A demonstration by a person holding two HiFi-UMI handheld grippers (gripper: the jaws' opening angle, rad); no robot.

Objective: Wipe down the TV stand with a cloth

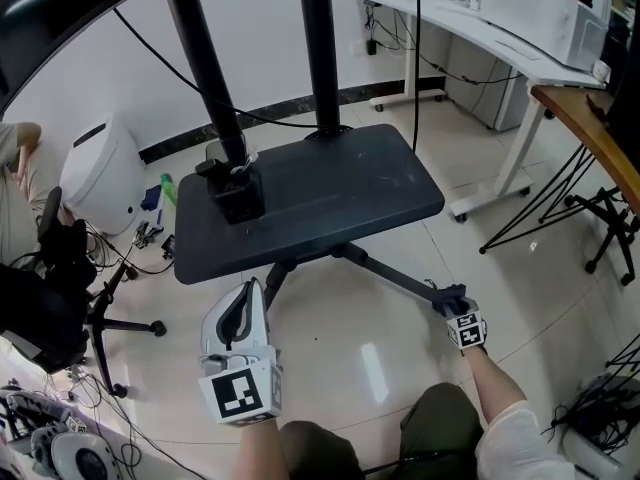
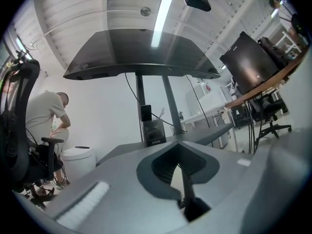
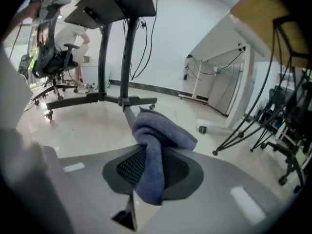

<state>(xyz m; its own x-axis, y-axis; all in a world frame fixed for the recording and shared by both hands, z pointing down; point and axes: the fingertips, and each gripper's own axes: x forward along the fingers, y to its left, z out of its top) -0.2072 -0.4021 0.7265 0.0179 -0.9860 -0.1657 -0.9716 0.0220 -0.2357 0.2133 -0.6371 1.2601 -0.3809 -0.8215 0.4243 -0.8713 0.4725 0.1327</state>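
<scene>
The TV stand's black shelf (image 1: 310, 203) sits on two dark poles above a wheeled base. One base leg (image 1: 395, 276) runs toward my right gripper (image 1: 452, 306), which is shut on a blue-grey cloth (image 3: 155, 140) held at that leg's end (image 3: 127, 113). In the head view the cloth (image 1: 449, 297) shows as a dark lump on the leg tip. My left gripper (image 1: 243, 300) hangs just in front of the shelf's near edge. Its jaws meet with nothing between them, and in the left gripper view (image 2: 178, 168) it points up at the shelf (image 2: 204, 135) and the screen's underside (image 2: 141, 52).
A black box with cables (image 1: 236, 193) stands on the shelf's left end. A white bin (image 1: 100, 173), an office chair (image 1: 60, 288) and a person (image 2: 48, 116) are to the left. A white desk (image 1: 500, 43), a wooden tabletop (image 1: 590, 128) and black tripod legs (image 1: 600, 213) are to the right.
</scene>
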